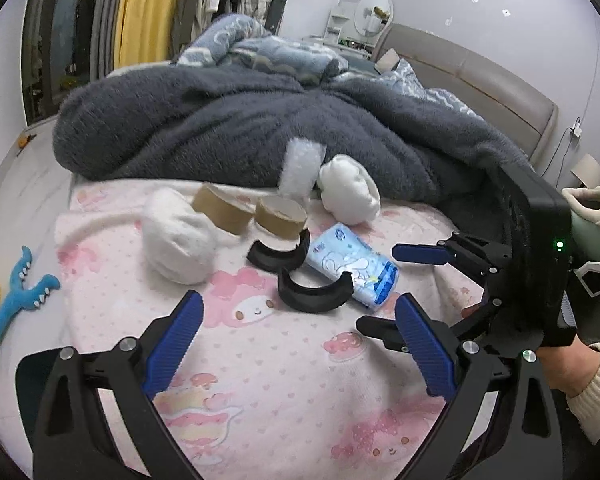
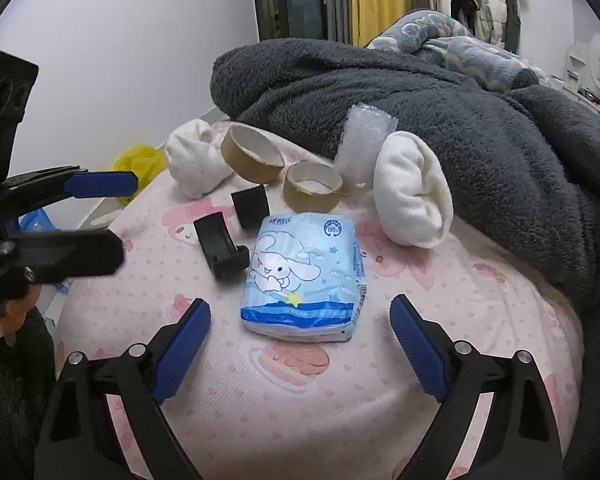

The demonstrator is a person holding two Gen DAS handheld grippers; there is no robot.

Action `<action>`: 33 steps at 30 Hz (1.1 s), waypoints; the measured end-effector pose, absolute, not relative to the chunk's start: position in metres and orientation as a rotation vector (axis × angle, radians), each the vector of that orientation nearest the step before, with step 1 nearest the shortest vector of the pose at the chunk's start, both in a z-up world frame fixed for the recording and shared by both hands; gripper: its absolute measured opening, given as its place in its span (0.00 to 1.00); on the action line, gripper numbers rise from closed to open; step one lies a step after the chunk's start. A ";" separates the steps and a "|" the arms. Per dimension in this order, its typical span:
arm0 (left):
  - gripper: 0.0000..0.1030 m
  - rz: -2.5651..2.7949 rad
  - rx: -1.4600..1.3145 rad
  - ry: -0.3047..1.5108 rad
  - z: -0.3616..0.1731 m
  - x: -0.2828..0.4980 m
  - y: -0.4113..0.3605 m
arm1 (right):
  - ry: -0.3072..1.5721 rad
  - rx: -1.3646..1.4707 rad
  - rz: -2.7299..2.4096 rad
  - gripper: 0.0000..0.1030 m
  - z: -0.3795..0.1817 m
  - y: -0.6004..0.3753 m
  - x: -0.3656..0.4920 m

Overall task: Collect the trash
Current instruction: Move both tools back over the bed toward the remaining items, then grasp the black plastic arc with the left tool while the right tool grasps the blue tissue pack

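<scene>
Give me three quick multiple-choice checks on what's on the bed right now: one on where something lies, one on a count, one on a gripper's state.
1. Where does the blue tissue pack lie relative to the right gripper?
A. Straight ahead of its open jaws
B. Clamped between its pads
C. Under the grey blanket

2. How many cardboard tape rings lie on the pink sheet?
A. One
B. Two
C. Four

3. What state is the left gripper in?
A. Shut on a white sock
B. Shut and empty
C. Open and empty

Answers:
1 A: the pack lies on the sheet just beyond the spread fingertips, touching neither.
2 B: a larger ring and a smaller ring sit side by side.
3 C: its blue pads stand wide apart with only sheet between them.
</scene>
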State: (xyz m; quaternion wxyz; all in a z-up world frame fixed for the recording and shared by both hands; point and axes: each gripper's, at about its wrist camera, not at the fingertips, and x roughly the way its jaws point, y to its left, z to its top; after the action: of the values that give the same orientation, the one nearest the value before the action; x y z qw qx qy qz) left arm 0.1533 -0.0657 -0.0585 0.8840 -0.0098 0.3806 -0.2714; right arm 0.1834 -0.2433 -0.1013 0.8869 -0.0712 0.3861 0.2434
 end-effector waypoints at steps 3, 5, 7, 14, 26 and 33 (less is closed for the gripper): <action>0.95 -0.575 -0.025 0.808 -0.065 0.158 -0.071 | 0.802 -0.130 0.511 0.83 -0.104 -0.244 0.185; 0.94 -0.586 -0.028 0.818 -0.068 0.162 -0.076 | 0.798 -0.118 0.512 0.82 -0.103 -0.246 0.186; 0.94 -0.596 -0.025 0.831 -0.072 0.165 -0.082 | 0.801 -0.111 0.514 0.82 -0.104 -0.247 0.187; 0.84 -0.603 -0.043 0.865 -0.082 0.175 -0.090 | 0.808 -0.102 0.511 0.82 -0.105 -0.250 0.188; 0.51 -0.593 -0.056 0.886 -0.086 0.180 -0.090 | 0.802 -0.102 0.508 0.82 -0.107 -0.250 0.189; 0.50 -0.583 -0.052 0.856 -0.078 0.177 -0.085 | 0.802 -0.096 0.486 0.82 -0.107 -0.246 0.198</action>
State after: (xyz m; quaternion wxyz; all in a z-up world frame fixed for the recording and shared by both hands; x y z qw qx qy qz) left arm 0.1765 -0.0852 -0.0779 0.8686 -0.0247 0.4092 -0.2785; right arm 0.1977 -0.2456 -0.1067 0.8910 -0.0463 0.3864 0.2339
